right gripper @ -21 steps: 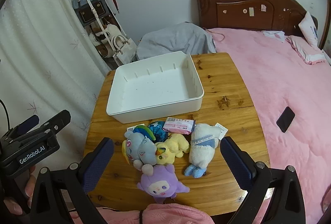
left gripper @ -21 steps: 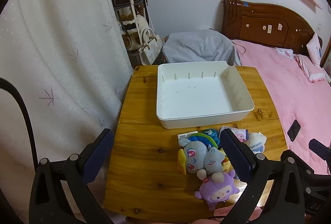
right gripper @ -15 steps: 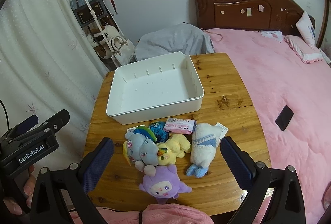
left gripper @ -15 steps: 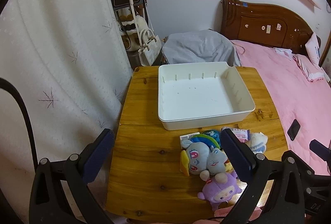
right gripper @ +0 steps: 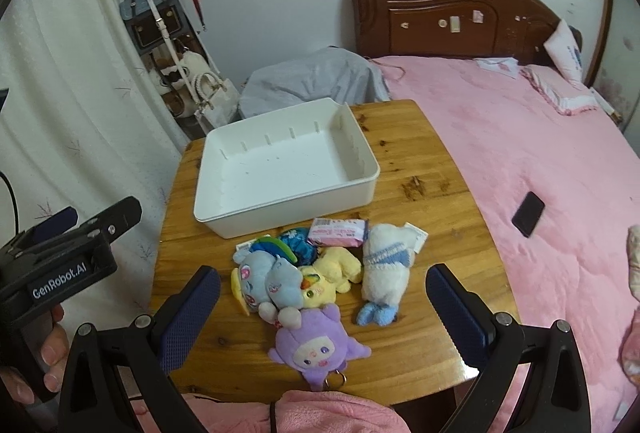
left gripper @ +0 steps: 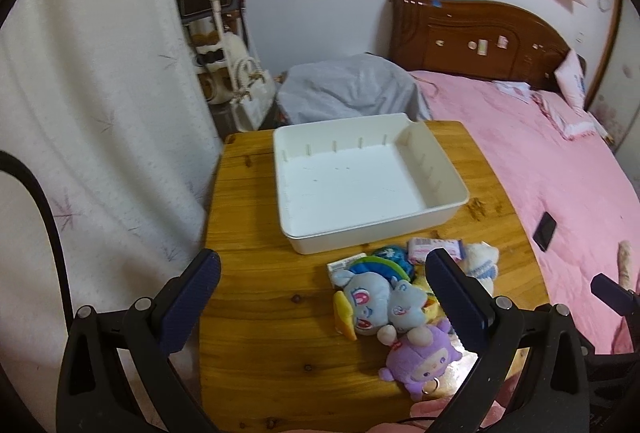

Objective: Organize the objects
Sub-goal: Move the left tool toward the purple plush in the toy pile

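Note:
An empty white bin [left gripper: 356, 185] [right gripper: 280, 173] sits at the back of the wooden table [left gripper: 264, 313] [right gripper: 424, 313]. In front of it lies a heap of toys: a blue plush [right gripper: 268, 281] [left gripper: 376, 301], a purple plush [right gripper: 316, 345] [left gripper: 416, 365], a yellow plush [right gripper: 332, 273], a white plush with blue feet [right gripper: 384, 269] and a pink packet [right gripper: 340, 233] [left gripper: 434, 247]. My left gripper [left gripper: 320, 309] hangs open above the table, left of the heap. My right gripper [right gripper: 322, 321] is open above the purple plush, touching nothing.
A pink bed [right gripper: 540, 161] with a black phone [right gripper: 528, 213] lies right of the table. A white curtain [left gripper: 100, 113] and a coat rack with bags [right gripper: 168, 33] stand at the left. A grey-covered seat [left gripper: 348, 93] sits behind the table. A hand [right gripper: 48, 357] holds the left gripper's grip.
Both views have shifted a little: the toys and bin sit slightly further right in the left wrist view and slightly higher in the right wrist view. Both grippers stay open.

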`<state>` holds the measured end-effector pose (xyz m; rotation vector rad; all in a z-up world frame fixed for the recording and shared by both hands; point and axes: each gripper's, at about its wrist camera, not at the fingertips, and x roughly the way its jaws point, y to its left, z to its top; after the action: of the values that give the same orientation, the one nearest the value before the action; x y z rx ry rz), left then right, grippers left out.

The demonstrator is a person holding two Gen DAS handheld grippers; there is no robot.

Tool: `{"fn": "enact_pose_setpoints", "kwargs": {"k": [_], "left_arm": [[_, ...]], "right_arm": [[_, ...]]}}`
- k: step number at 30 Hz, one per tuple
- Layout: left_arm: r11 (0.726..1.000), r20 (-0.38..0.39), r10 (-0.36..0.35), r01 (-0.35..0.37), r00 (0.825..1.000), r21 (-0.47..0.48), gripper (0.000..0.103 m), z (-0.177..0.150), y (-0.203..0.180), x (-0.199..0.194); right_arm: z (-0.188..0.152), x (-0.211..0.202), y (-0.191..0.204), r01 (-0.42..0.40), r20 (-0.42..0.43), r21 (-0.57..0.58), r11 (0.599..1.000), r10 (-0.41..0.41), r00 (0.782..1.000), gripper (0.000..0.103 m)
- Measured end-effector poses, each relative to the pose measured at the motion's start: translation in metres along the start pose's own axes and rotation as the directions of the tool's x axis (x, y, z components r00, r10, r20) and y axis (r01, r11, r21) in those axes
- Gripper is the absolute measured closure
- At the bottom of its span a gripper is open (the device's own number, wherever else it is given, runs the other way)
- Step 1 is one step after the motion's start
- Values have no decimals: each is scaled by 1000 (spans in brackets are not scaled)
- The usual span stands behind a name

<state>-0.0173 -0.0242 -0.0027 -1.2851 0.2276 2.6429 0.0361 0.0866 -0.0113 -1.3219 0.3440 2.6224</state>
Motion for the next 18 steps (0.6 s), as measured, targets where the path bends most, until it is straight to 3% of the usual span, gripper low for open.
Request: {"fn": "enact_pose_setpoints", "kwargs": {"k": [5,11,18], "left_arm": [[998,-33,-56,57,998,36,1,-4,-8,3],[996,-66,-59,63,996,56,1,-8,-12,4],[998,-109,-48,45,993,-32,1,-8,-20,12]], "right_arm": [[-14,-4,-5,45,-16,40,998,-44,999,0],[-18,-3,-13,52,-36,71,996,-50,998,0],[-13,9,-28,25,-84,22,999,-23,996,0]]}}
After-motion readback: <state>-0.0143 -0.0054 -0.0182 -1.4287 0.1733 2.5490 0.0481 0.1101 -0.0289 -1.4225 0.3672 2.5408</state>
